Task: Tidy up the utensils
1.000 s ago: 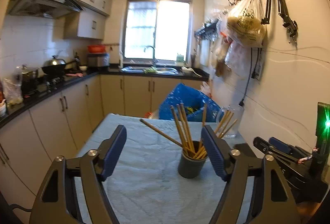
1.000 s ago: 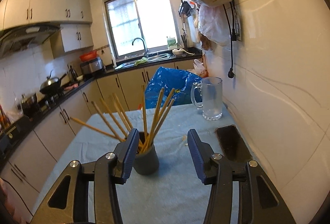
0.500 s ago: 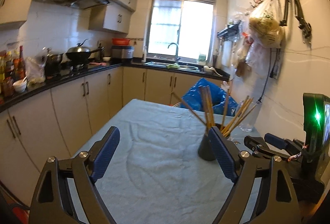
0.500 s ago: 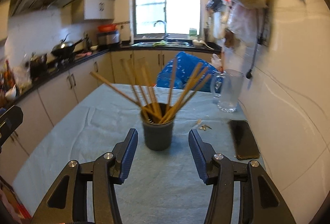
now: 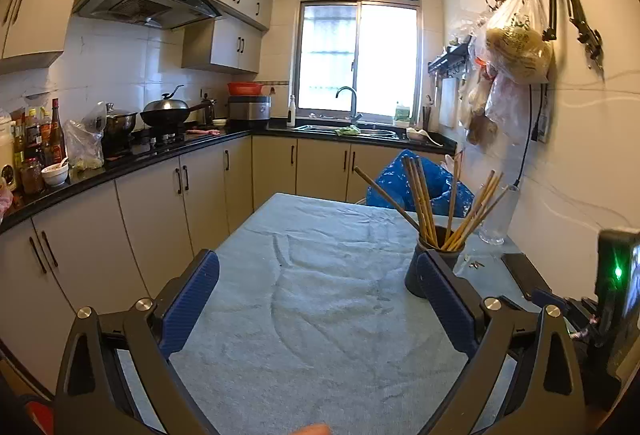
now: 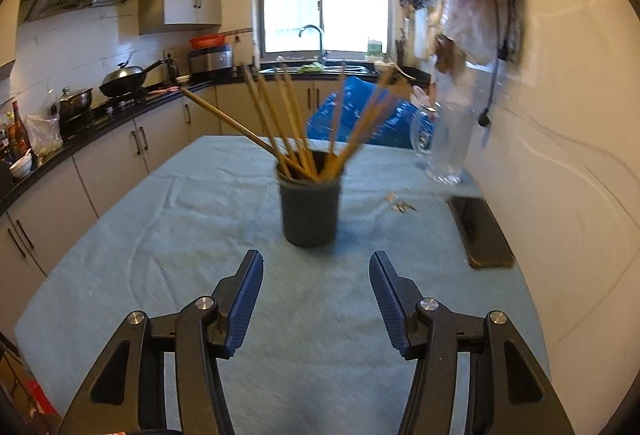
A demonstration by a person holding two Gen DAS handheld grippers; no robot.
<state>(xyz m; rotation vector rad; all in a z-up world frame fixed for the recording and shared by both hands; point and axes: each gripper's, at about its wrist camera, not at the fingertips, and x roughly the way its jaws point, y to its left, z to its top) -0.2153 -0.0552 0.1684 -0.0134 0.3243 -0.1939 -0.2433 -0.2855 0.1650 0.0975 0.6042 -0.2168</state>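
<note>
A dark grey cup (image 6: 310, 213) stands upright on the table's light blue cloth (image 6: 160, 235), holding several wooden chopsticks (image 6: 280, 123) that fan outward. My right gripper (image 6: 316, 275) is open and empty, just in front of the cup and apart from it. In the left wrist view the cup (image 5: 416, 271) sits partly behind the right finger, with the chopsticks (image 5: 424, 199) above it. My left gripper (image 5: 318, 283) is open and empty over the cloth (image 5: 320, 315), to the left of the cup.
A glass mug (image 6: 444, 151) and a black phone (image 6: 480, 231) lie by the right wall, with small scraps (image 6: 400, 207) between them and the cup. A blue bag (image 6: 360, 115) sits beyond the table's far edge. Kitchen counters (image 5: 120, 163) run along the left.
Both grippers have pulled back from the cup, which now looks farther away. The left one has swung left, so the cup moved from between its fingers to behind its right finger.
</note>
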